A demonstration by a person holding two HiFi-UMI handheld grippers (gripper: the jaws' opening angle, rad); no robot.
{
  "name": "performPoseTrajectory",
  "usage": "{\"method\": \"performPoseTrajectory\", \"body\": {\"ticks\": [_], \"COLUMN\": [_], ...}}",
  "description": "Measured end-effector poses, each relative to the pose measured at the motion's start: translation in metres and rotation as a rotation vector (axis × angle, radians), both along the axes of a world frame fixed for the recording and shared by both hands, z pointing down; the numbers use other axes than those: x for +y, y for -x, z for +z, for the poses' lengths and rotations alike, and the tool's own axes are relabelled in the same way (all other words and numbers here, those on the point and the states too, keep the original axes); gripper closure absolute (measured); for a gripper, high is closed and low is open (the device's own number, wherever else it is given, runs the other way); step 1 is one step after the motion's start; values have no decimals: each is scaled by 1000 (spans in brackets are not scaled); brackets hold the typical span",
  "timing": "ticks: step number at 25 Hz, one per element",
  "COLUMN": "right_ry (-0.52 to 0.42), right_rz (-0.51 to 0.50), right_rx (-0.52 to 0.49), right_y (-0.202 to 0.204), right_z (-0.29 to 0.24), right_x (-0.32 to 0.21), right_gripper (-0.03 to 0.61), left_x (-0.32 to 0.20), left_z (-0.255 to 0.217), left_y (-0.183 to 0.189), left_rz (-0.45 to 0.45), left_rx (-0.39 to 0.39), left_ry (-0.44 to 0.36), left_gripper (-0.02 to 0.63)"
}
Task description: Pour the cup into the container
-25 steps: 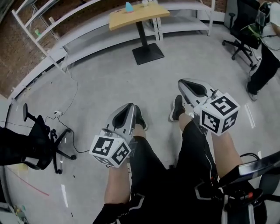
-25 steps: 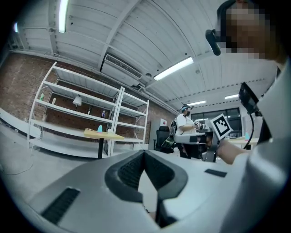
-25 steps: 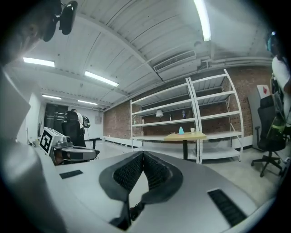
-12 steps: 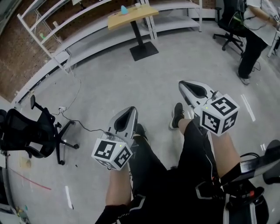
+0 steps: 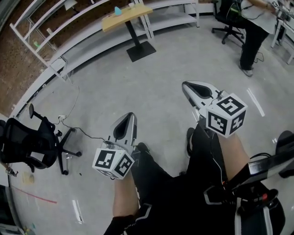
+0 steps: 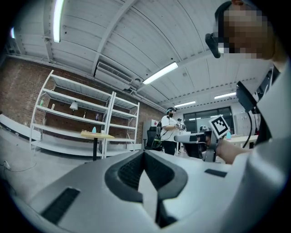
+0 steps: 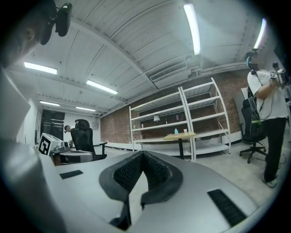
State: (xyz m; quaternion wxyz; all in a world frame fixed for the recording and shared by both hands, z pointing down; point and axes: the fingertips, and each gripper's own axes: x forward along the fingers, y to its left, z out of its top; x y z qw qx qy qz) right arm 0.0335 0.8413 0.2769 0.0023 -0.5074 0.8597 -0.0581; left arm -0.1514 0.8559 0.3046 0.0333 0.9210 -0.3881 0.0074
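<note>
The left gripper and right gripper were held level in front of the person's thighs, side by side but well apart, w/ both noses aimed across the floor twd the wooden table. Both sets of jaws were seen pressed together, nothing between them. A small blue item, poss. the cup, was seen standing on that table, far from both grippers. The container could not be made out.
</note>
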Motion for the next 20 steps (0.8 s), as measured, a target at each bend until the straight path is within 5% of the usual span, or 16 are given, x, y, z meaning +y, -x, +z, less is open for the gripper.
{"method": "performPoseTrajectory", "body": {"ticks": [20], "right_ry": [-16], "right_rz": [-1], "right_rx": [35], "right_y": [2], "right_z": [1], "right_x": [20], "right_gripper": [577], "left_x": [19], "left_z": [-2], "left_y": [1], "left_rz": [-9], "left_rx": [7], "left_ry": [-22], "left_gripper": [620]}}
